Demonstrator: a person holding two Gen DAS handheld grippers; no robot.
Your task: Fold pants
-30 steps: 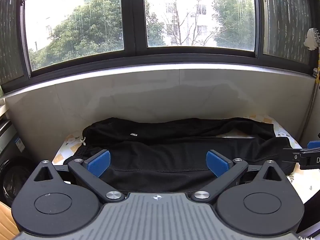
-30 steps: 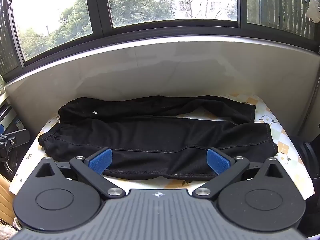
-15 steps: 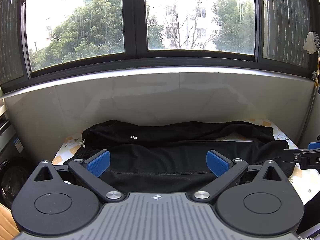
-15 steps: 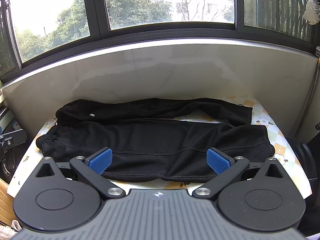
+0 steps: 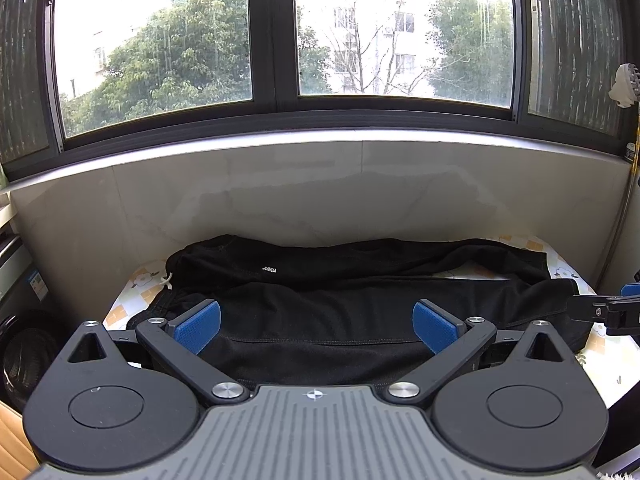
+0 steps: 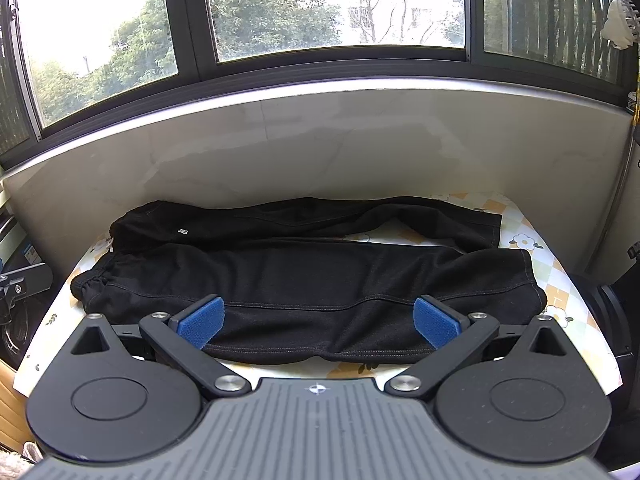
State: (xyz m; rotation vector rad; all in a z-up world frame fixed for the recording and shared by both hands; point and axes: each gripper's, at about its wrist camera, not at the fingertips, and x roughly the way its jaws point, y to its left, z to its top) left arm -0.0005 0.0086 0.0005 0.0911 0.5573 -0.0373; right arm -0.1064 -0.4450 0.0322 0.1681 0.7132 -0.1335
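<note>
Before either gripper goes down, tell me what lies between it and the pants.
Nothing visible. The black pants lie spread on the patterned table cover, with open air under the open left gripper and open right gripper.

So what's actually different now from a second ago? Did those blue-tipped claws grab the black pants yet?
No grab yet. The right gripper has drawn back and risen a little, so its camera now sees more of the patterned table in front of the pants. The left gripper barely shifted. Both stay wide open and empty, and the pants lie spread out just as before.
</note>
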